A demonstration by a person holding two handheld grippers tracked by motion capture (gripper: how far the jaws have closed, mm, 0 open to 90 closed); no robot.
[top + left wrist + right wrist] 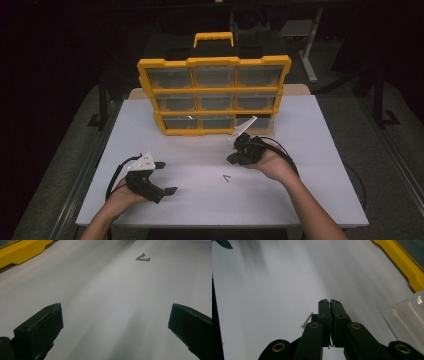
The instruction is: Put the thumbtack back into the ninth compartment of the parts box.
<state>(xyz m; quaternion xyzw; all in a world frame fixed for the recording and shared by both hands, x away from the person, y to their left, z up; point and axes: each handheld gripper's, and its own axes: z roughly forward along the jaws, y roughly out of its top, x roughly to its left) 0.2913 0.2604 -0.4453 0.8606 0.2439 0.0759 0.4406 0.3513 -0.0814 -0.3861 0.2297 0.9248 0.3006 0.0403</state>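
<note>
1. The right gripper (235, 159), held palm-up in the person's right hand (272, 164), hovered above the white table (310, 200) with its jaws pressed together; in the right gripper view they met with nothing visibly pinched between them.
2. The left gripper (167, 177) rested low at the table's near left, jaws spread wide and empty.
3. Two small screws (226, 177) lay in a V on the bare table between the grippers, just below the right one; one screw (307, 320) showed beside its closed jaws.
4. A yellow organiser case (214, 95) with clear drawers stood upright at the table's far side, well apart from the screws.
5. Judged step: picking up a screw, not yet gripped. The next move likely called for opening the right jaws, lowering over one screw and closing precisely.
</note>
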